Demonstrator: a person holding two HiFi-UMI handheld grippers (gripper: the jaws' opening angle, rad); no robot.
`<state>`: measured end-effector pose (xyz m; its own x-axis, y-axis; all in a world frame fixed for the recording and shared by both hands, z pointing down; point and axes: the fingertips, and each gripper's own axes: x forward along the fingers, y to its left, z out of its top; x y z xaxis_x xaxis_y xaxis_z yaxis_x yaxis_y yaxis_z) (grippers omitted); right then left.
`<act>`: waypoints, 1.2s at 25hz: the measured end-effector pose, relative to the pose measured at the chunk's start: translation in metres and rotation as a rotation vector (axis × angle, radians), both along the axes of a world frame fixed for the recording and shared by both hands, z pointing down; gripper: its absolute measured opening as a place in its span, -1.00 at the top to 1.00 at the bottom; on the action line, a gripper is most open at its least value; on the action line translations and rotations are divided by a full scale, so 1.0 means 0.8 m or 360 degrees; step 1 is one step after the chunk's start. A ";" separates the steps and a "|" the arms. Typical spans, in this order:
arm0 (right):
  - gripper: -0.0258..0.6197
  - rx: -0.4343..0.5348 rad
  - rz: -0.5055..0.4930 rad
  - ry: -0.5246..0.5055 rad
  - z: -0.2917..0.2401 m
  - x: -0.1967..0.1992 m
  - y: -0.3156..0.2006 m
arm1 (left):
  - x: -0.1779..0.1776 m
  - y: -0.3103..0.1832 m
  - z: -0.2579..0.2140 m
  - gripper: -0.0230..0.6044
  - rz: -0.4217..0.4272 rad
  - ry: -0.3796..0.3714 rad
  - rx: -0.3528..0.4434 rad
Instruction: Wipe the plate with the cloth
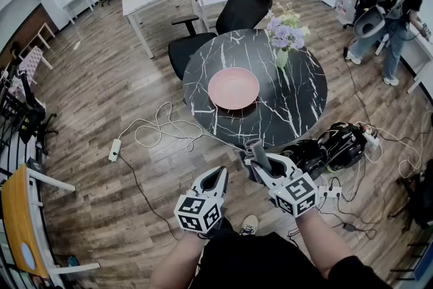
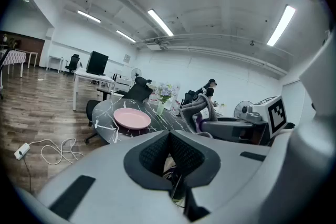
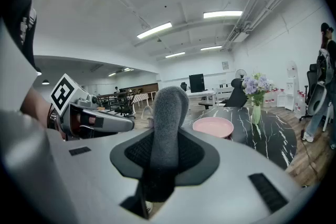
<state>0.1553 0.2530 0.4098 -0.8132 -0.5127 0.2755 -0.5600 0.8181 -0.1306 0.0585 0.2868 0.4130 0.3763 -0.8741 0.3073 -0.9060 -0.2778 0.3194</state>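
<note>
Right tongs clench the grey cloth, left tongs closed empty, plate well ahead.

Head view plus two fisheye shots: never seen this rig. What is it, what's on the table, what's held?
No robot: a person holds a gripper in each hand. The head view looks down from their head; the other two cameras ride on the grippers. The left gripper is shut and empty. The right gripper is shut on a grey cloth. Ahead, a round black table carries a pink plate and a vase of flowers. The cloth is not yet at the plate.
</note>
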 end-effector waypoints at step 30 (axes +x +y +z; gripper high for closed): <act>0.59 0.0076 -0.0001 -0.0111 -0.033 0.016 -0.015 | 0.000 -0.011 -0.024 0.86 -0.0060 -0.0052 0.0059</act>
<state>0.1683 0.2413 0.3837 -0.8300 -0.5232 0.1934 -0.5503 0.8248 -0.1300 0.0587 0.2780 0.3935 0.3334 -0.8983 0.2862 -0.9258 -0.2546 0.2796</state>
